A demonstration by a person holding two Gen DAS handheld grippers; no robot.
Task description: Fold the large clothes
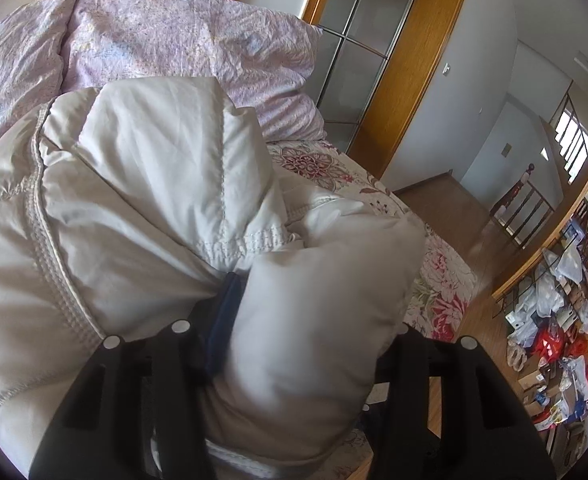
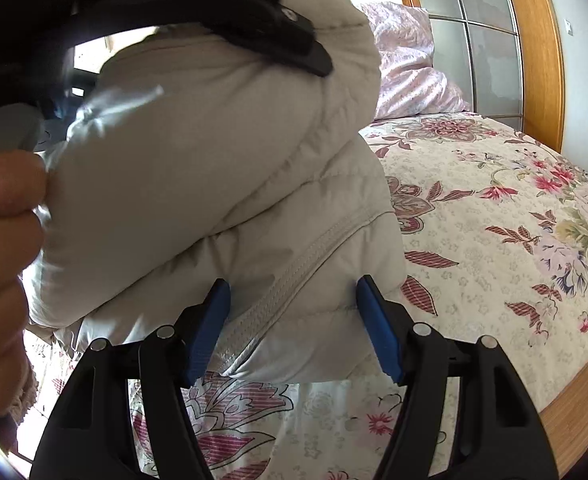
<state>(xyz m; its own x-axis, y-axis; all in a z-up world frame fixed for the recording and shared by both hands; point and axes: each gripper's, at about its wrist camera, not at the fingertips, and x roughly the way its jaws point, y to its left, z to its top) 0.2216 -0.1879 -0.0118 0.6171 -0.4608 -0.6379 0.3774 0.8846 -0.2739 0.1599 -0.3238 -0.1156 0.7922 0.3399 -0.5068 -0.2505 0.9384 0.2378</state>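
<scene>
A bulky cream puffer jacket (image 1: 134, 208) is bunched up and held above the floral bed. My left gripper (image 1: 306, 320) has a thick fold of the jacket between its jaws; only its left blue pad (image 1: 224, 320) shows, the right one is hidden by cloth. In the right wrist view the jacket (image 2: 222, 184) fills the left and middle. My right gripper (image 2: 294, 320) has its blue pads (image 2: 210, 328) pressed on either side of the jacket's lower zipper edge. The left gripper's black finger (image 2: 278, 36) lies across the jacket's top. A bare hand (image 2: 2, 264) is at the left edge.
The bed (image 2: 494, 240) has a floral cover with a wooden edge. Pink pillows (image 1: 182, 44) lie at its head. A wooden-framed glass door (image 1: 374, 40) stands behind. A cluttered shelf (image 1: 554, 320) and wooden floor (image 1: 442, 204) are to the right.
</scene>
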